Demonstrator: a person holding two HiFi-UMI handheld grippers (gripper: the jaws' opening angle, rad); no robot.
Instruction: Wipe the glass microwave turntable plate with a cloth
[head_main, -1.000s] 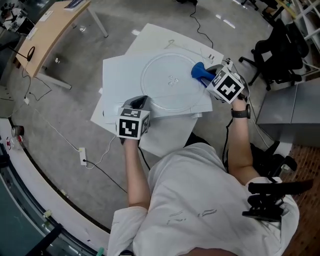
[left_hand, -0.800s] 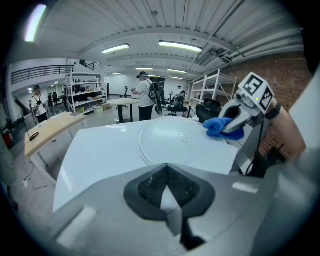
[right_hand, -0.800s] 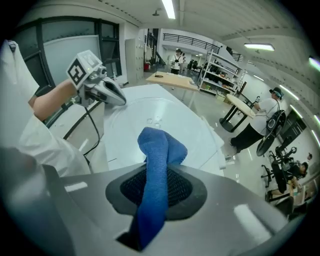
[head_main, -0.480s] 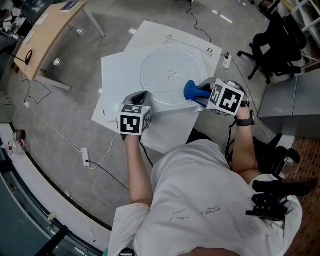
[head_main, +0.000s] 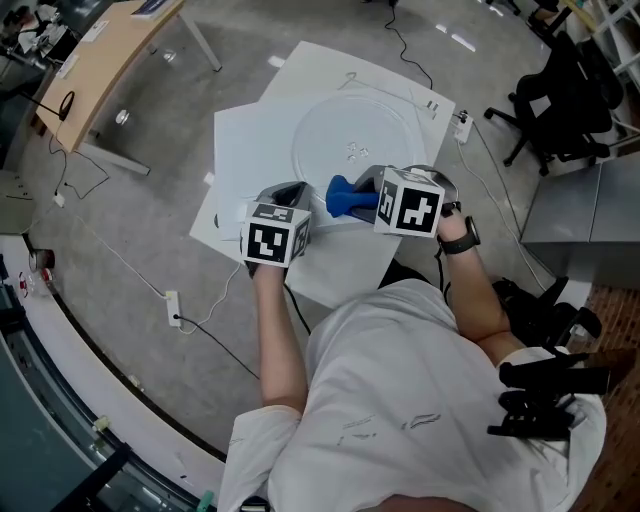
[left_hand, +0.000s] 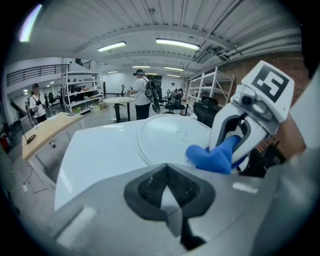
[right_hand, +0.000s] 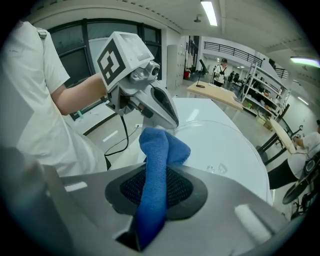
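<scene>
The round glass turntable plate (head_main: 355, 140) lies on white boards (head_main: 245, 150); it shows too in the left gripper view (left_hand: 165, 135) and the right gripper view (right_hand: 225, 145). My right gripper (head_main: 362, 197) is shut on a blue cloth (head_main: 343, 197), which rests at the plate's near rim. The cloth (right_hand: 155, 165) runs between the pads and bunches ahead of them. My left gripper (head_main: 285, 193) sits at the plate's near-left rim, jaws shut with a pale sliver of the rim between the pads (left_hand: 150, 187). The two grippers are close together.
The white boards lie on a grey floor. A wooden desk (head_main: 95, 70) stands at the far left, black office chairs (head_main: 560, 90) at the right. Cables and a power strip (head_main: 172, 310) trail on the floor near the boards.
The right gripper has swept the blue cloth from the plate's right rim leftward along the near rim, ending close beside the left gripper. The left gripper has stayed put.
</scene>
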